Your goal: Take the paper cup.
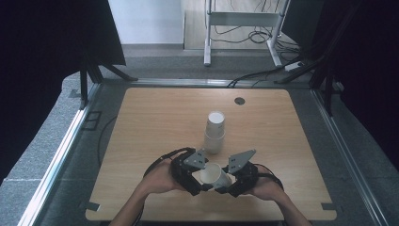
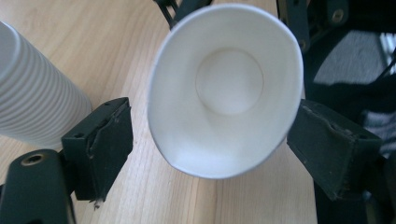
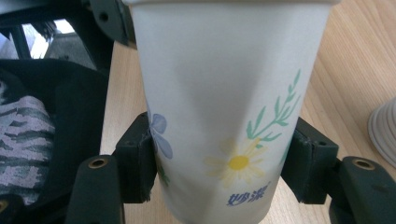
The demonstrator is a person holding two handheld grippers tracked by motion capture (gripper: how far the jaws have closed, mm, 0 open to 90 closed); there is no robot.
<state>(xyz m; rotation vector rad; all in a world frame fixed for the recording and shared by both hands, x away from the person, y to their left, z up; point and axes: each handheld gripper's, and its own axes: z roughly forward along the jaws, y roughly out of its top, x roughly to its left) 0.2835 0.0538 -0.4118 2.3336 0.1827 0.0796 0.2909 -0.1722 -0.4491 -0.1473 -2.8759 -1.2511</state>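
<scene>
A white paper cup [image 1: 214, 175] with a flower print [image 3: 233, 116] is held on its side just above the wooden table [image 1: 155, 122], between both grippers. My right gripper [image 1: 230, 181] [image 3: 224, 168] is shut on the cup's body, and its pads dent the wall. My left gripper [image 1: 200, 176] [image 2: 215, 140] faces the cup's open mouth [image 2: 224, 88]. Its jaws stand on either side of the rim, with a gap showing at the left pad [image 2: 105, 144]. A ribbed stack of white cups [image 1: 214, 132] [image 2: 32, 102] [image 3: 385, 130] stands upside down just beyond the grippers.
A small dark round grommet [image 1: 240, 100] sits near the table's far edge. Metal rails [image 1: 61, 150] run along both sides of the table. A white frame [image 1: 242, 21] and cables [image 1: 254, 75] lie on the floor behind.
</scene>
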